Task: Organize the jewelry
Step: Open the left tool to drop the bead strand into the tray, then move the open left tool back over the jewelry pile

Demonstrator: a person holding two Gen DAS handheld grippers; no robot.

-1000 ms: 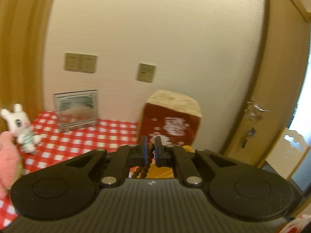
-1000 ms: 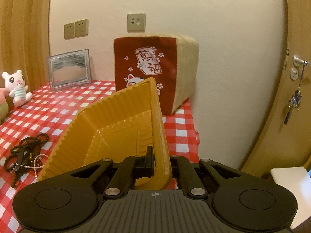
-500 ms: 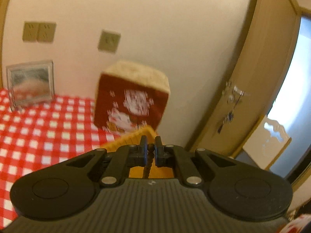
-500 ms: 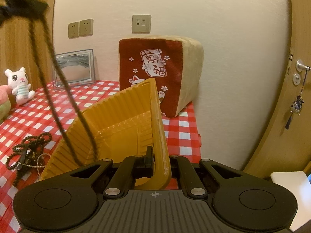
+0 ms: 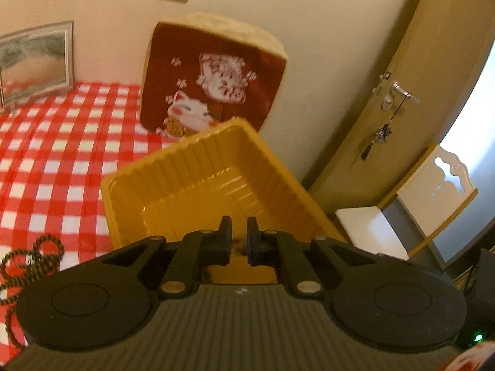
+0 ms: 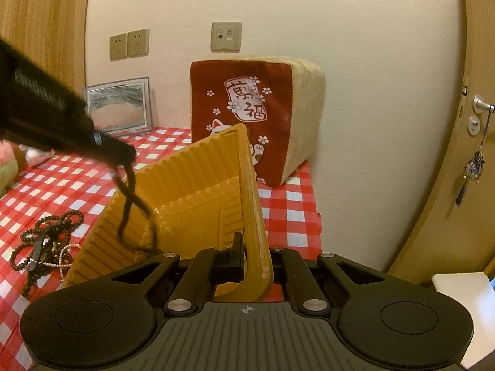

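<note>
A yellow ribbed plastic tray (image 6: pixel 185 204) is tilted up on the checked cloth; my right gripper (image 6: pixel 253 256) is shut on its near rim. It also shows in the left wrist view (image 5: pixel 198 185). My left gripper (image 5: pixel 238 235) hovers over the tray, fingers slightly parted. In the right wrist view the left gripper (image 6: pixel 123 154) has a dark bead necklace (image 6: pixel 133 213) hanging from its tips into the tray. A pile of dark beads and pearls (image 6: pixel 46 244) lies on the cloth left of the tray, also in the left wrist view (image 5: pixel 27 262).
A red lucky-cat cushion (image 6: pixel 256 120) stands against the wall behind the tray. A framed picture (image 6: pixel 117 105) leans at the back left. A plush toy (image 6: pixel 34 154) sits far left. The table edge and a door (image 6: pixel 476 154) are at the right.
My left gripper moved right and down over the tray, lowering the bead necklace into it. Its fingers have parted slightly. The right gripper still holds the tray.
</note>
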